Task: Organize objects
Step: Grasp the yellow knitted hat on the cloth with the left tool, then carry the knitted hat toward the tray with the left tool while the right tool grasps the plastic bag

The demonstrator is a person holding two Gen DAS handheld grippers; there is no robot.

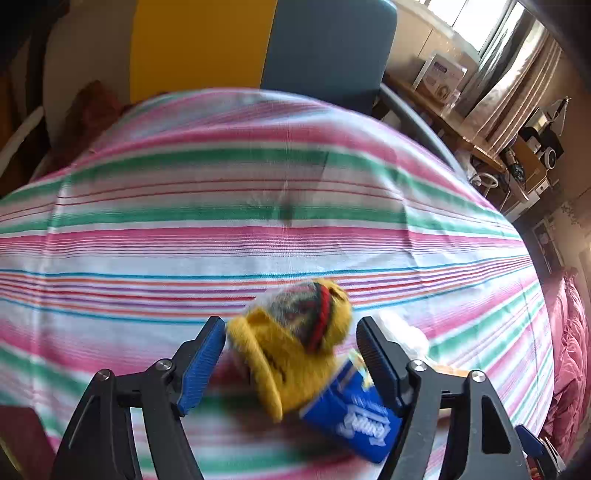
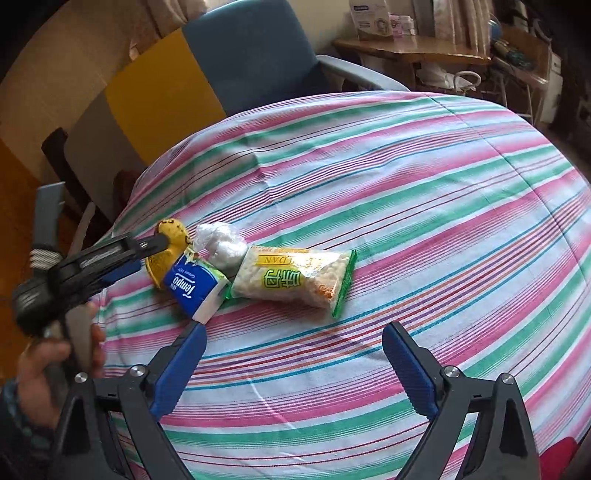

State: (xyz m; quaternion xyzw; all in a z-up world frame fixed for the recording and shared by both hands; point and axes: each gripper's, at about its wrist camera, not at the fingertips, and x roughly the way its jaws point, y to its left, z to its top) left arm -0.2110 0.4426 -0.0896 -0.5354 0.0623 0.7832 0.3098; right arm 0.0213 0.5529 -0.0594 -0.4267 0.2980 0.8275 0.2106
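A striped cloth is spread over the table, chairs and a desk behind; both grippers are held released, the left around a yellow toy beside the tissues and snack bag.

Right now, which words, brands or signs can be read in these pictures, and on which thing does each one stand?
"Tempo": blue tissue pack, white script; the small line above it is too small to read.
"...DAN": snack bag, yellow band; first letters hidden by glare.
Two large green Chinese characters: same bag, upside down, not surely readable.
Boxes on the far desk: print too small.
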